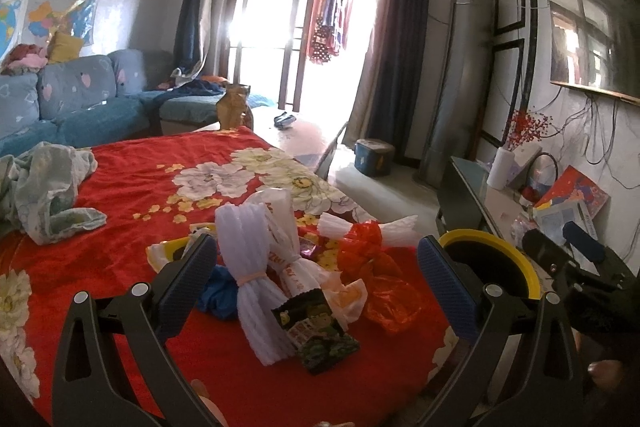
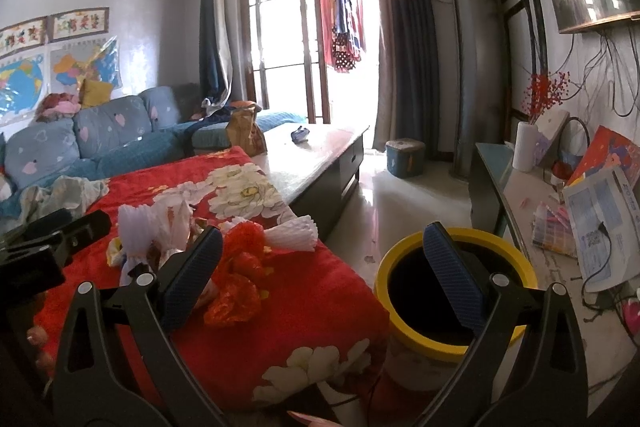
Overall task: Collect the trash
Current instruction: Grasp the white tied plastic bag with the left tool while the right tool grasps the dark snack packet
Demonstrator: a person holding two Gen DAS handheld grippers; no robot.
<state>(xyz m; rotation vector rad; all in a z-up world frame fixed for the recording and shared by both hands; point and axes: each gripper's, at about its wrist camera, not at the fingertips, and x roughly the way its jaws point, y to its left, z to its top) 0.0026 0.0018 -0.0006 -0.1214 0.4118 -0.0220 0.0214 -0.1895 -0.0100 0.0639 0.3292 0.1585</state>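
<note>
Foam bundle lies lengthwise, pointing toward left tool.

You get strong daylight from the window far ahead of the fingers; it blows out to white there and spills glare over the table and floor. The blanket just beyond your fingertips is evenly lit and sharp. Fisheye bending curves the walls and curtains, and both views darken to black at the corners.
</note>
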